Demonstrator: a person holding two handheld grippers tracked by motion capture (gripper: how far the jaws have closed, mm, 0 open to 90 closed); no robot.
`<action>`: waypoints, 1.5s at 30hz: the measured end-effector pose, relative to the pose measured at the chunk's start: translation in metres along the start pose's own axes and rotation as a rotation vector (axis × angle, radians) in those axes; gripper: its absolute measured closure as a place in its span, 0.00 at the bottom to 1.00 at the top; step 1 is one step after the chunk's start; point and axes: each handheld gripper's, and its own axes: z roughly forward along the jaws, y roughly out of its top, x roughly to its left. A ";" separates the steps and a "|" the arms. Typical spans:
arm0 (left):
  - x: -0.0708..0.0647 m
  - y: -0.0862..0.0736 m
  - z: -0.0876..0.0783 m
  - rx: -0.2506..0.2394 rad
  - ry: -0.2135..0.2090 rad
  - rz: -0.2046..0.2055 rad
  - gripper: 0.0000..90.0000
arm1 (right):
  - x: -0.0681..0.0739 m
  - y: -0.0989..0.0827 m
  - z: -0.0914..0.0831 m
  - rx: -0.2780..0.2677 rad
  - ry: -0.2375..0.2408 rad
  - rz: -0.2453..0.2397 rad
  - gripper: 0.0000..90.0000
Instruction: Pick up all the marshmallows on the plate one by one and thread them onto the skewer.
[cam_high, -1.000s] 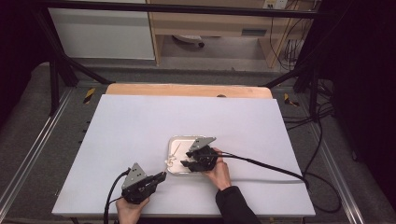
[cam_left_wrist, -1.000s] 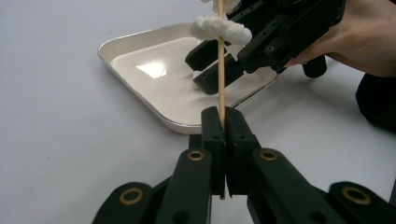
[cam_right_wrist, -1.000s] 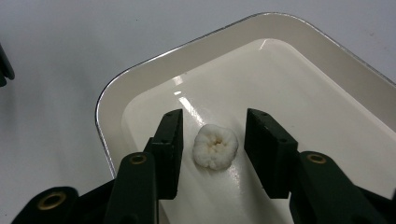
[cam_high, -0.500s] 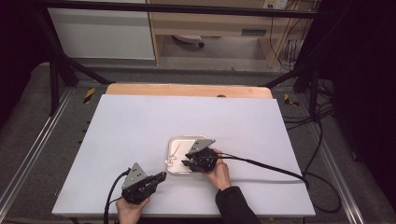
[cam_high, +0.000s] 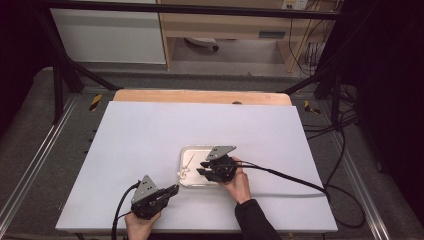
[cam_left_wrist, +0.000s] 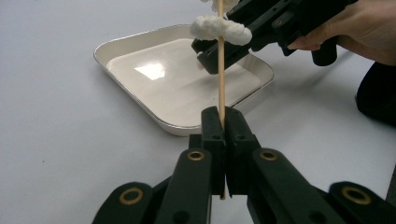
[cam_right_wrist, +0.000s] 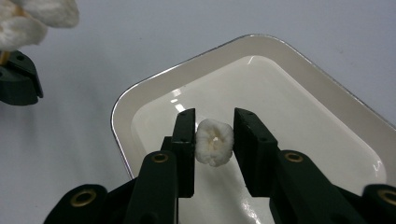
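Left tool (cam_left_wrist: 223, 122) pressed together on a wooden skewer (cam_left_wrist: 221, 74), held upright, white marshmallow (cam_left_wrist: 219, 28) threaded near its top. Right tool (cam_right_wrist: 214, 140) over white tray (cam_right_wrist: 322, 98) on the surface (cam_high: 150, 135), jaws just closing around a second marshmallow (cam_right_wrist: 214, 143); contact on both sides unclear.

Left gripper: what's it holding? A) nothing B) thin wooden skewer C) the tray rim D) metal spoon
B: in the left gripper view the left gripper is clamped on a thin wooden skewer, which stands upright with a white puffy piece threaded near its top.
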 end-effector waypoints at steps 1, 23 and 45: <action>0.000 0.000 0.000 0.000 0.000 0.001 0.98 | 0.000 0.001 -0.002 -0.003 0.001 0.005 0.78; -0.007 0.000 0.006 0.008 -0.015 0.019 0.98 | -0.013 0.001 -0.052 -0.106 0.059 0.112 0.80; -0.015 0.001 0.012 0.010 -0.035 0.039 0.98 | -0.026 -0.006 -0.108 -0.268 0.085 0.228 0.80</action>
